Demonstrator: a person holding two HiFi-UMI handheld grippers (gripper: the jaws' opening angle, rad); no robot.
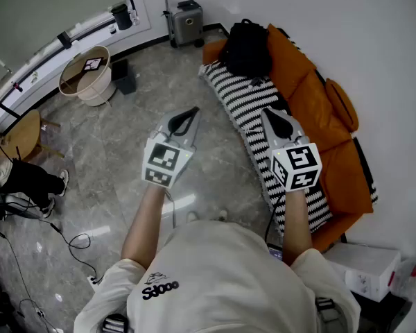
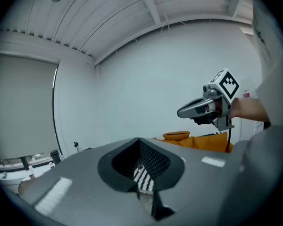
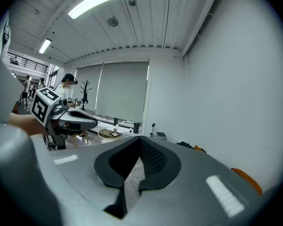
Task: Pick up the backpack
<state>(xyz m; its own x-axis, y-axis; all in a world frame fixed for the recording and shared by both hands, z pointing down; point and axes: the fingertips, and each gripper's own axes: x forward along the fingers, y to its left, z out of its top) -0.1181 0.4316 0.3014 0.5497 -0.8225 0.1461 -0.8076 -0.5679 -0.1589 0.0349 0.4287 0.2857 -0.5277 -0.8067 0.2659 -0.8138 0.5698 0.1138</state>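
Grippers: two, one in each of the person's hands, held side by side in the air.
Left gripper [image 1: 193, 112]: its jaws are shut tight. Nothing is between them and they touch nothing. It hangs over the grey floor [image 1: 118, 158].
Right gripper [image 1: 268, 114]: its jaws are shut tight too. They hold nothing and touch nothing. It hangs over the edge of the striped blanket [image 1: 246, 113].
Backpack [image 1: 246, 47]: one, and it is black. It sits on the far end of the orange sofa [image 1: 312, 96], right at the end of the striped blanket.
Backpack and jaws: the backpack is well apart from both jaws, out in front of them. It is nearer the right gripper than the left gripper. No jaws touch it.
Sofa: one, orange, along the white wall.
Striped blanket: one, black and white, lying along the sofa seat.
Suitcase [image 1: 186, 22]: one, grey, standing on the floor near the sofa's far end.
Round basket [image 1: 87, 75]: one, pale, on the floor, away to the left.
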